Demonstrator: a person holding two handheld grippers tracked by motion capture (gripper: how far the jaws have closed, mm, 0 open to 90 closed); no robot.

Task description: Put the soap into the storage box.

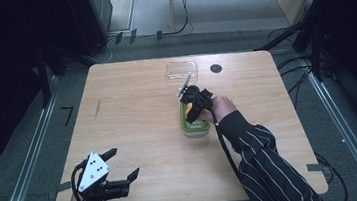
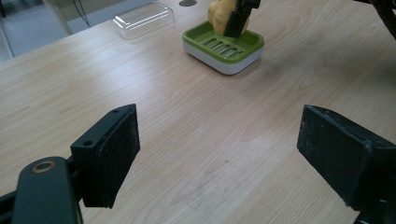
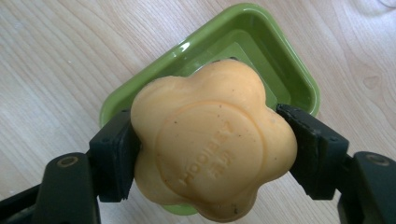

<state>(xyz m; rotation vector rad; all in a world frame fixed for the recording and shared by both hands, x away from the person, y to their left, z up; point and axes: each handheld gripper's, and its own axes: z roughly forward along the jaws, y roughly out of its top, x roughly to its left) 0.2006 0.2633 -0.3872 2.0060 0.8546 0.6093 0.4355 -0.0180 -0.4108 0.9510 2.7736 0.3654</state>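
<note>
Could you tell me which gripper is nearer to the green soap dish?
The right gripper: it holds the yellow soap just above the green soap dish. The left gripper sits open near the table's front-left edge, well away.

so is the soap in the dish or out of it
Out: the right tool is shut on the soap and holds it above the green dish.

The right gripper sits just right of the table's centre, its jaws clamped at nine and three o'clock in its own view. The right hand grips it, striped sleeve trailing toward five o'clock. The left gripper rests near seven o'clock, jaws spread wide.
</note>
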